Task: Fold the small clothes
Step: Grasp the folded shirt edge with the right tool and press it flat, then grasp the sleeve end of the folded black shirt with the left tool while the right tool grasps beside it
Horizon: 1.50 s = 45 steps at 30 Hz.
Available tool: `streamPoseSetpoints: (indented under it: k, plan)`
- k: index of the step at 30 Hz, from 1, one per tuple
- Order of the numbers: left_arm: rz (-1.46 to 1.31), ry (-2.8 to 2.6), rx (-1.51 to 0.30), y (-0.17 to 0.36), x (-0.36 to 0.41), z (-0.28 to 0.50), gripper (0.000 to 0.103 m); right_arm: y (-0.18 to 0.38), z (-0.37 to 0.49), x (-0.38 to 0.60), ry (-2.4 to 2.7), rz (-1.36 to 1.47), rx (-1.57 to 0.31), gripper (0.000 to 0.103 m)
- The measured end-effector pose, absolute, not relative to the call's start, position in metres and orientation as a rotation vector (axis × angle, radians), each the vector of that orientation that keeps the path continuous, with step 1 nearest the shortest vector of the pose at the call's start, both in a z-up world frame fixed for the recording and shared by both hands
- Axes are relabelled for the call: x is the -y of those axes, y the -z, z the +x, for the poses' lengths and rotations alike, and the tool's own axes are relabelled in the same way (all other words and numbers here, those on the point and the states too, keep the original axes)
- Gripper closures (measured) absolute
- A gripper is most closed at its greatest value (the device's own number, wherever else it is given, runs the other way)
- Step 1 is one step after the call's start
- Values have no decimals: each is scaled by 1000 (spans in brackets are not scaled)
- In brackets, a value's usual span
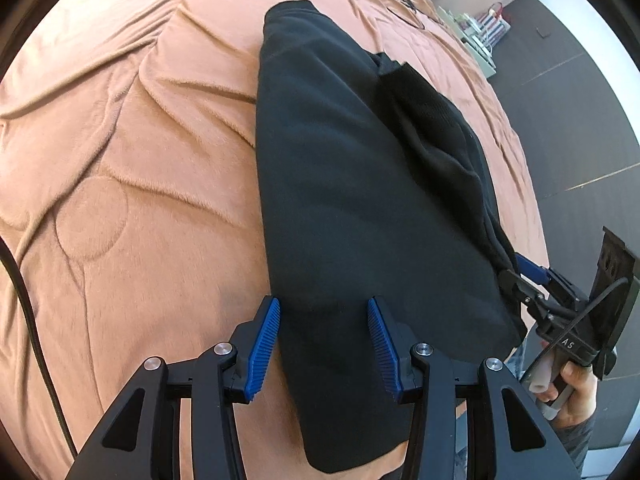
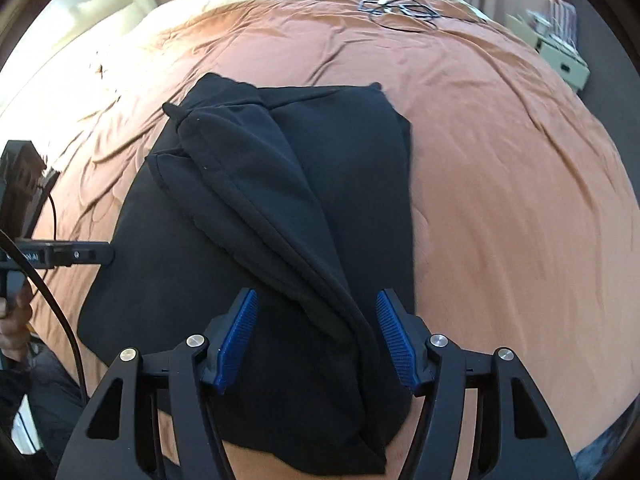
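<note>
The black, soft fleece garment lies flat on the rust-orange quilted bedspread, partly folded, with a sleeve-like flap laid diagonally across its top.

The right gripper stands half-spread over the garment's near edge, blue pads clear of the cloth with the flap's end between them, gripping nothing. The left gripper is also part-open over the garment's near left corner, empty.

To my eye the next fold wants both pairs of pads to pinch the near hem at matching corners, lifting evenly so the flap doesn't slide off.

Count: one garment, two grippers, one bedspread, and one tangle of thin black cable far beyond the garment.
</note>
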<state>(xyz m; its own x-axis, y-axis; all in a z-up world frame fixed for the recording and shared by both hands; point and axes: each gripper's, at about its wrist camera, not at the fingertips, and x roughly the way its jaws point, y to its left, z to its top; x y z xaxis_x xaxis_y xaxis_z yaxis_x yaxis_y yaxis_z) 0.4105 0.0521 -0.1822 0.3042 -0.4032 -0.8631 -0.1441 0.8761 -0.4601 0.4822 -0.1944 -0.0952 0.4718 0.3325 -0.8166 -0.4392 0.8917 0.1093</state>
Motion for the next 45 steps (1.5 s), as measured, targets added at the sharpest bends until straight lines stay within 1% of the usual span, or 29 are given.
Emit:
streamPoseSetpoints:
  k: [8, 15, 16, 17, 18, 19, 20, 26, 30, 37, 42, 43, 44, 45]
  plan:
    - [-551, 200, -1262, 189, -58, 433, 54, 97, 505, 144, -525, -281, -941, 43]
    - [-612, 229, -1258, 193, -70, 437, 54, 101, 525, 97, -570, -380, -880, 43]
    - [-616, 230, -1257, 193, -73, 437, 54, 101, 527, 93, -578, -388, -872, 49]
    - [-618, 230, -1256, 192, -75, 438, 54, 102, 530, 90, -582, -396, -863, 64]
    - [-617, 228, -1255, 193, -73, 437, 54, 103, 534, 89, -583, -397, -858, 72]
    - [-613, 227, -1253, 192, -75, 438, 54, 102, 536, 90, -585, -388, -860, 82]
    - [-609, 227, -1251, 190, -77, 438, 54, 100, 540, 95, -587, -358, -860, 88]
    - [-605, 227, -1237, 185, -78, 447, 54, 78, 549, 138, -534, -234, -805, 94]
    - [-609, 228, -1235, 183, -79, 453, 54, 75, 556, 163, -492, -167, -803, 95]
    - [-607, 242, -1204, 178, -93, 437, 54, 89, 576, 191, -411, -69, -828, 96]
    - [-594, 210, -1185, 179, -105, 445, 54, 116, 596, 210, -389, 46, -916, 94]
    - [-595, 201, -1185, 180, -107, 447, 54, 117, 598, 210, -375, 44, -928, 87]
    - [-599, 194, -1183, 181, -109, 448, 54, 115, 600, 211, -354, 47, -933, 76]
    - [-606, 195, -1179, 181, -110, 451, 54, 113, 599, 213, -335, 51, -937, 68]
